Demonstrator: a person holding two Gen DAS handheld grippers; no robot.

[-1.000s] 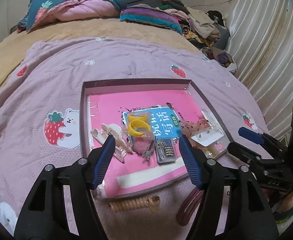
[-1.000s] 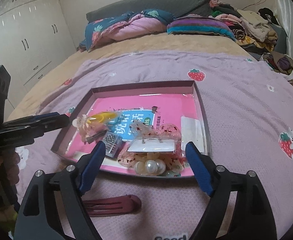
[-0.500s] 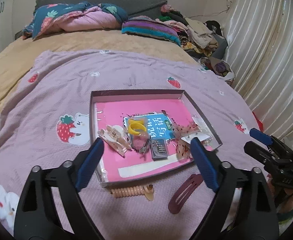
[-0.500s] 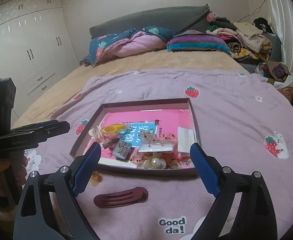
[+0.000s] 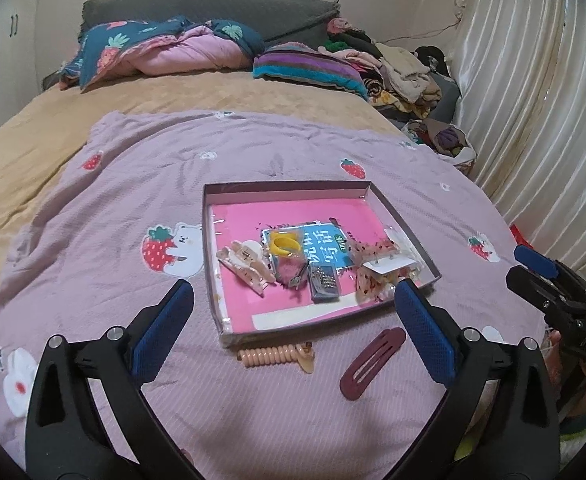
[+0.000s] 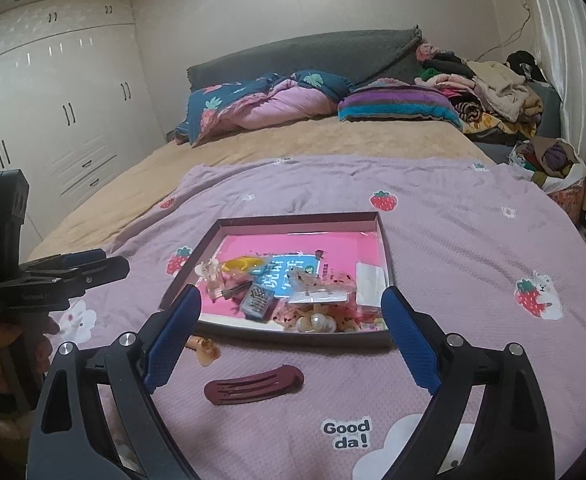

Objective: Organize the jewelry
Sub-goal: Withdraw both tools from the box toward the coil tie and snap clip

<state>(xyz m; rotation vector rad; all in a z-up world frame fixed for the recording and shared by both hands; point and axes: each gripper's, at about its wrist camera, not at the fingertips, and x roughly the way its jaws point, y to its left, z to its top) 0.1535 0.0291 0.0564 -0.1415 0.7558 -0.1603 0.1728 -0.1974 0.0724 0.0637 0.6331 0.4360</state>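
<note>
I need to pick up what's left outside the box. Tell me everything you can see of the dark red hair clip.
The dark red hair clip is a long, flat snap clip with rounded ends and slots cut along its middle. It has a matte finish; whether it is metal or plastic cannot be told. It lies flat on the purple blanket, just outside the near edge of the box, apart from the coiled hair tie beside it. Nothing touches it but the blanket, and no gripper holds it.

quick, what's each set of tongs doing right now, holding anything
Left tongs: open and empty; the jaws have just been opening, with nothing between them.
Right tongs: open and empty, nothing between the jaws.
</note>
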